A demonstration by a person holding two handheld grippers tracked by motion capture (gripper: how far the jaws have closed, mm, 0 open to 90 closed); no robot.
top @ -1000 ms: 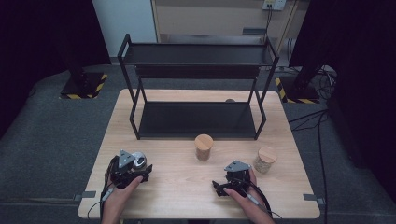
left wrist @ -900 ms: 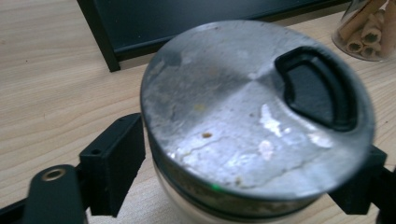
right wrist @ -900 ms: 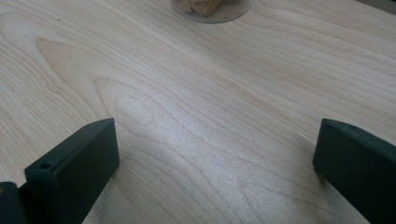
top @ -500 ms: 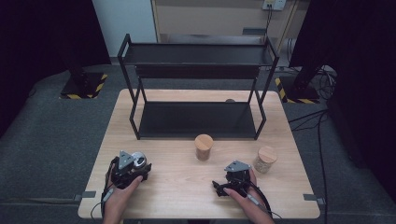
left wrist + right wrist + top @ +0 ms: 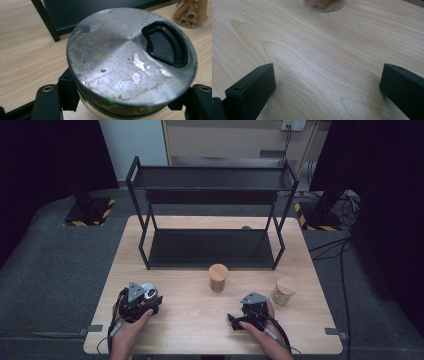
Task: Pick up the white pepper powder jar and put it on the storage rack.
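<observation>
The left gripper (image 5: 125, 100) has just been closing its jaws, and they now press on both sides of the metal tin (image 5: 130, 60) between them, just under its lid. In the high view the tin (image 5: 148, 292) sits at that gripper's (image 5: 142, 301) tip.

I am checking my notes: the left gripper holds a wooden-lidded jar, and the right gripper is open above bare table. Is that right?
Not quite. The left gripper holds a metal-lidded container, as the left gripper view shows. The right gripper is indeed open above bare table.
</observation>
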